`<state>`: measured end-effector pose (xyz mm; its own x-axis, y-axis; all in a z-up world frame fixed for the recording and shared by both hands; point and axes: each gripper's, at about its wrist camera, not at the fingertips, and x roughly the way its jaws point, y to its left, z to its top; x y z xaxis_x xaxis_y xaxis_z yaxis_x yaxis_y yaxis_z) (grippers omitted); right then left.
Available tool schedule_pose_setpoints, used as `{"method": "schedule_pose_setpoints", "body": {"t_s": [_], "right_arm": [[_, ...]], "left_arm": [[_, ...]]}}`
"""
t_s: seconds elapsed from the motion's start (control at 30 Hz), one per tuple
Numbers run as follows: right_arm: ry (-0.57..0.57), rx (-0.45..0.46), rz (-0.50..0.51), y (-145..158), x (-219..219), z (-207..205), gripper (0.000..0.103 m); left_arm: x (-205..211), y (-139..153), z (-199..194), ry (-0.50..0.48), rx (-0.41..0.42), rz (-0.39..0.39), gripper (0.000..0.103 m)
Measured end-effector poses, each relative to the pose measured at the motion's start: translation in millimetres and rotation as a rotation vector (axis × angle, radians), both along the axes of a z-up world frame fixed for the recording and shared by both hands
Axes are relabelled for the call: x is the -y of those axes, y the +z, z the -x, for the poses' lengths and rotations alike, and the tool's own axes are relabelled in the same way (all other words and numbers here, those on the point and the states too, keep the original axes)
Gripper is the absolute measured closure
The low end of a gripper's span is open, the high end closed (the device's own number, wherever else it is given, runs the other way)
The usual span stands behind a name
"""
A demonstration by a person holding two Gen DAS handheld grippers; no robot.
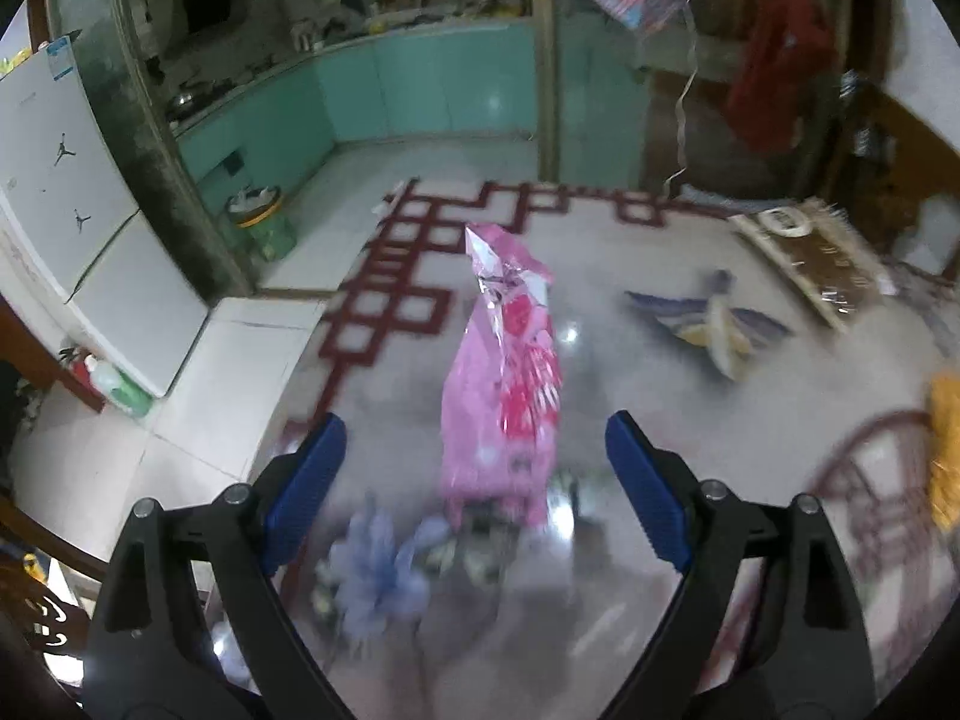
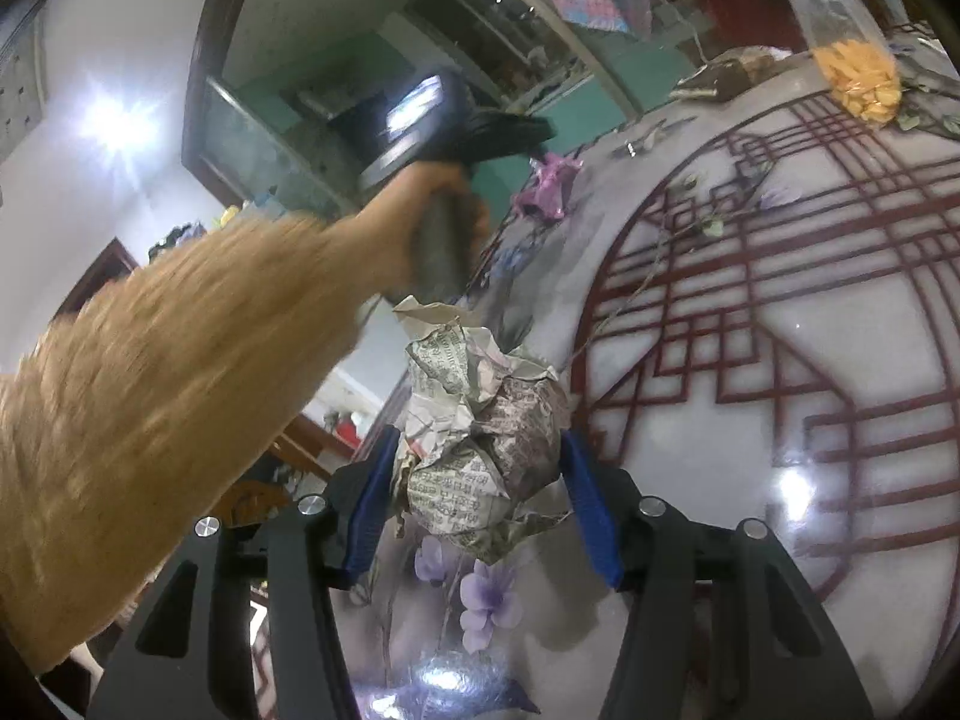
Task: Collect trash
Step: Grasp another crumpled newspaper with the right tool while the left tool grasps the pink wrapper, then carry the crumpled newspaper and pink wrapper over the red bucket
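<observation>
A pink snack wrapper (image 1: 504,378) stands crumpled on the glossy round table (image 1: 630,360), just ahead of my left gripper (image 1: 477,453), which is open with a blue pad on each side of it, not touching. It also shows in the right wrist view (image 2: 549,189), small and far. My right gripper (image 2: 477,477) is shut on a crumpled newspaper ball (image 2: 480,438) and holds it above the table's edge (image 2: 600,324). The left hand and its gripper body (image 2: 444,138) reach toward the pink wrapper.
A purple-yellow wrapper (image 1: 717,324) and a brown printed packet (image 1: 816,264) lie on the table's far right. A clear bag of orange snacks (image 2: 858,84) stands at the far edge. A bin (image 1: 261,222) sits on the kitchen floor beside a white fridge (image 1: 66,180).
</observation>
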<state>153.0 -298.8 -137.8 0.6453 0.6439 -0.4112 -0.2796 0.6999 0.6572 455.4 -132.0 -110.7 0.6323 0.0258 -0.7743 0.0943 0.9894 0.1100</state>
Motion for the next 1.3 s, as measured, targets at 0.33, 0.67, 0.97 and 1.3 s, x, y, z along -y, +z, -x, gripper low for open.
{"method": "schedule_pose_setpoints", "body": {"t_s": [0.33, 0.67, 0.97, 1.3], "right_arm": [[-0.007, -0.006, 0.006, 0, -1, 4, 0.05], [-0.06, -0.015, -0.006, -2, 9, 1, 0.05], [-0.171, -0.067, 0.209, 10, -14, 51, 0.05], [-0.233, 0.06, 0.399, 87, -62, 121, 0.05]], "left_arm": [[-18, -30, 2, 0.018, -0.072, -0.02, 0.085], [-85, 56, 183, -0.149, -0.005, 0.027, 0.088], [-144, 72, 347, -0.178, -0.026, 0.107, 0.087], [-171, 71, 433, -0.179, 0.062, 0.154, 0.086]]}}
